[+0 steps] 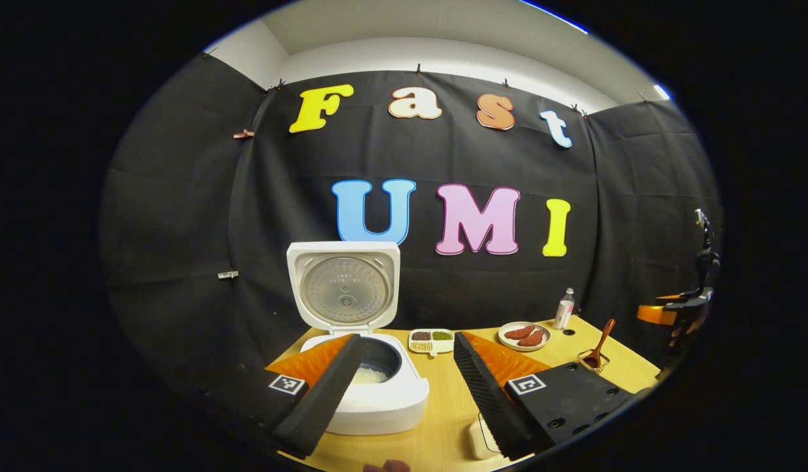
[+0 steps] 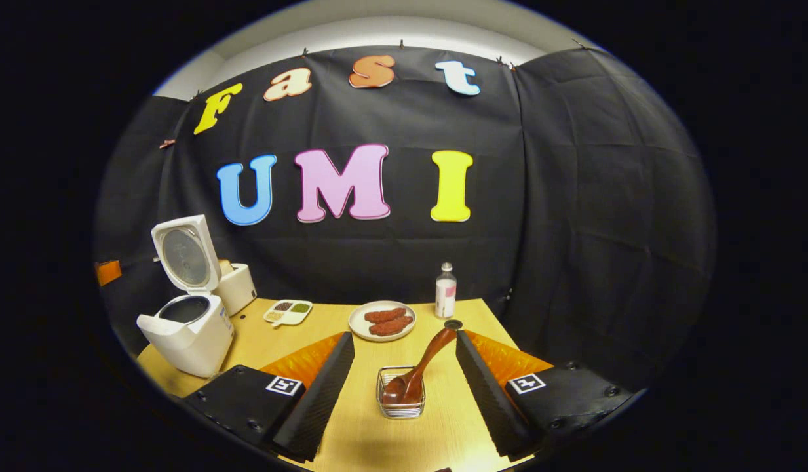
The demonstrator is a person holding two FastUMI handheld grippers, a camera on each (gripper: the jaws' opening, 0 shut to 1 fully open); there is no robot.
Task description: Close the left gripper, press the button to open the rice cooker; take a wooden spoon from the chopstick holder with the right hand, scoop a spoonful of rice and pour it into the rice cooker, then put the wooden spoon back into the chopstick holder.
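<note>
Rice cooker [image 1: 371, 387] lid is up, white rice visible in the pot, and the wooden spoon [image 2: 417, 370] sits bowl-down in the chopstick holder [image 2: 400, 393]. Looks like the sequence is finished or the spoon pick is pending; can't tell which. Left gripper [image 1: 407, 380] is spread, right gripper [image 2: 404, 387] spread, flanking the holder without touching it. If picking: drop and pinch the handle.

No wording or number is legible on the white rice cooker [image 1: 371, 387], and the small clear bottle's [image 2: 445, 292] pink label is too small to make out.
</note>
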